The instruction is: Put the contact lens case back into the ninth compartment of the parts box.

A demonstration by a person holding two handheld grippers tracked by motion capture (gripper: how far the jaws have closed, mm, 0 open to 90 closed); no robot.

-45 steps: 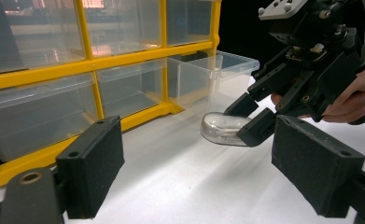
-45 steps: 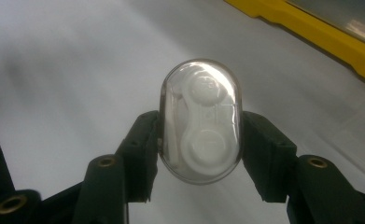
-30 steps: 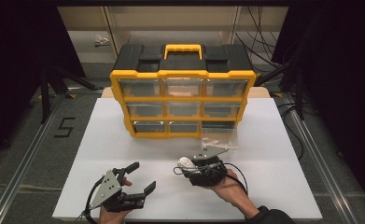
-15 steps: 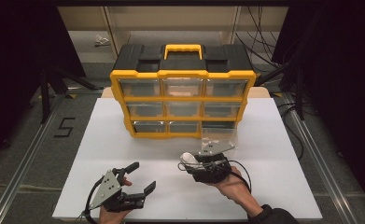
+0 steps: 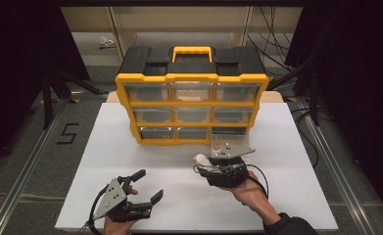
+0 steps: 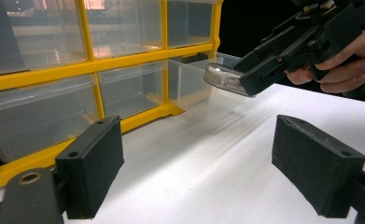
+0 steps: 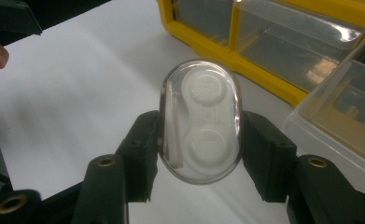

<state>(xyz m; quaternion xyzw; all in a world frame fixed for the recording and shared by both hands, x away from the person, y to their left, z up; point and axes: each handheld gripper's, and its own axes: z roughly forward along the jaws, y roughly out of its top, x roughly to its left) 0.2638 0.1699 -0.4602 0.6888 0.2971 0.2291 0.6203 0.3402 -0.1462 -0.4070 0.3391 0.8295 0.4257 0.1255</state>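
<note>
**Clear oval case held just short of an open drawer**

On the white rectangular table (image 5: 130, 147), seen in the high view, a yellow-framed plastic organiser cabinet with a black lid and clear drawers (image 5: 191, 93) is standing at twelve o'clock. Its bottom-row clear drawer at the cabinet's right end (image 5: 228, 139) is sitting pulled out toward the person, probably to receive something. The right gripper (image 5: 203, 160) is hovering at about five o'clock from the cabinet, just in front of that drawer, gripping a small pale object. The left gripper (image 5: 147, 186) is resting low at seven o'clock, well apart from the cabinet, its jaws spread wide and holding nothing, seemingly parked out of the way.

In the left gripper view, the two black pads (image 6: 91, 168) are standing far apart over bare table. At two o'clock the right gripper is carrying the clear oval plastic case (image 6: 224, 77) tilted, its free end pointing toward the open drawer, with the case near the drawer's rim but apart from it.

In the right gripper view, the jaws are pinching the case (image 7: 200, 120) across its narrow sides, leaving its face unobstructed; two white round wells are showing inside, like a contact-lens holder. The open drawer (image 7: 339, 116) is lying at three o'clock, apparently empty. A sideways pinch like this should let the case drop cleanly once it is over the drawer.
</note>
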